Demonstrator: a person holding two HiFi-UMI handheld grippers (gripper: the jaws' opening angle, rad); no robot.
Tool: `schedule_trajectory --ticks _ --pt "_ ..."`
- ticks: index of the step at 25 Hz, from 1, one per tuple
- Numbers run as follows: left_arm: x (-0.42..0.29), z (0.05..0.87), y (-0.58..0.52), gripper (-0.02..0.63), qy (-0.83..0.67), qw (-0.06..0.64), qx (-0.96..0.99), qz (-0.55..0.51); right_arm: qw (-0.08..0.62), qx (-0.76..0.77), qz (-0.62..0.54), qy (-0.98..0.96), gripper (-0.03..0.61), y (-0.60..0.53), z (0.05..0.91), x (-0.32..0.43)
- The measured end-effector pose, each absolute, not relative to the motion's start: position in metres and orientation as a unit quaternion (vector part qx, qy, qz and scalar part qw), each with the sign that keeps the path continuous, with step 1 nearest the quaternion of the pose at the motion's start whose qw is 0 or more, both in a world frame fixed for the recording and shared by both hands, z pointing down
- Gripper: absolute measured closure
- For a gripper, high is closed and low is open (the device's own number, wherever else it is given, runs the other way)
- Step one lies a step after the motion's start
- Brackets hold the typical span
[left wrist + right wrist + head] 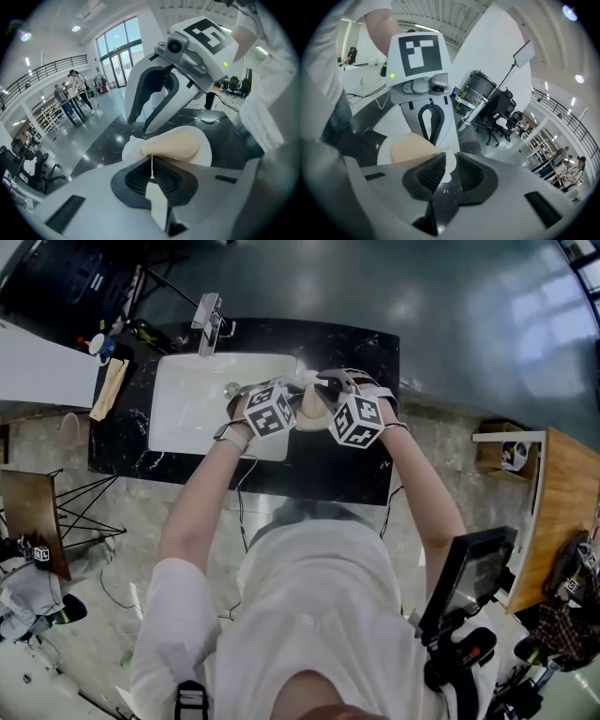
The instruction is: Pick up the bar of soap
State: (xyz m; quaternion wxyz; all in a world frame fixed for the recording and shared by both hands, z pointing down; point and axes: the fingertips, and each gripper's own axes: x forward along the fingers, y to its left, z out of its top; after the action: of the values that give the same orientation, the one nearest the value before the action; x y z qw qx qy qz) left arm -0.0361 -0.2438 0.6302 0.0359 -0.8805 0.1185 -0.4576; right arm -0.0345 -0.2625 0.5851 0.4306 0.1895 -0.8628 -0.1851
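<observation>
The beige bar of soap (311, 404) lies in a white dish (133, 149) on the black counter, just right of the sink. In the left gripper view the soap (173, 143) sits directly beyond my left gripper (151, 159), whose jaws are shut with their tips at the dish's near rim. My right gripper (447, 157) faces it from the other side, shut, tips over the dish's white lip (449, 171), soap (410, 147) just beyond. Nothing is clearly pinched by either. In the head view the left gripper (298, 390) and right gripper (326, 388) meet over the soap.
A white sink (187, 418) with a chrome faucet (208, 322) is set in the black marble counter (328, 474). A wooden piece (110, 390) and a small bottle (101, 345) lie at the counter's left end. The person stands close against the front edge.
</observation>
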Motion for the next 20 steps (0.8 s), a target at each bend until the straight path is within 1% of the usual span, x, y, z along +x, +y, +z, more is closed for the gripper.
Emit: schedule_trajectory --ticks 3,6,8,10,15,18,20 --pt "-0.034 0.63 -0.243 0.6 0.115 0.035 -0.881 -0.458 0.475 0.135 -0.192 -0.848 0.495 -0.25 0.595 -0.022" --pt "-0.034 0.631 -0.243 0.6 0.113 0.03 -0.88 -0.46 0.538 0.055 -0.25 -0.803 0.495 -0.237 0.613 -0.012" --pt "-0.034 0.63 -0.243 0.6 0.112 0.028 -0.879 -0.462 0.564 0.022 -0.276 -0.778 0.495 -0.233 0.62 -0.01" --pt "-0.035 0.629 -0.242 0.598 0.111 0.03 -0.877 -0.466 0.569 0.007 -0.291 -0.769 0.495 -0.234 0.62 -0.012" --pt "-0.036 0.627 -0.236 0.598 0.101 0.028 -0.878 -0.467 0.555 -0.008 -0.304 -0.774 0.491 -0.231 0.62 -0.015" --pt "-0.037 0.627 -0.233 0.593 0.09 0.036 -0.877 -0.47 0.56 -0.021 -0.334 -0.758 0.453 -0.234 0.618 -0.018" --pt "-0.036 0.625 -0.231 0.578 0.084 0.041 -0.877 -0.471 0.564 -0.035 -0.352 -0.747 0.426 -0.234 0.616 -0.02"
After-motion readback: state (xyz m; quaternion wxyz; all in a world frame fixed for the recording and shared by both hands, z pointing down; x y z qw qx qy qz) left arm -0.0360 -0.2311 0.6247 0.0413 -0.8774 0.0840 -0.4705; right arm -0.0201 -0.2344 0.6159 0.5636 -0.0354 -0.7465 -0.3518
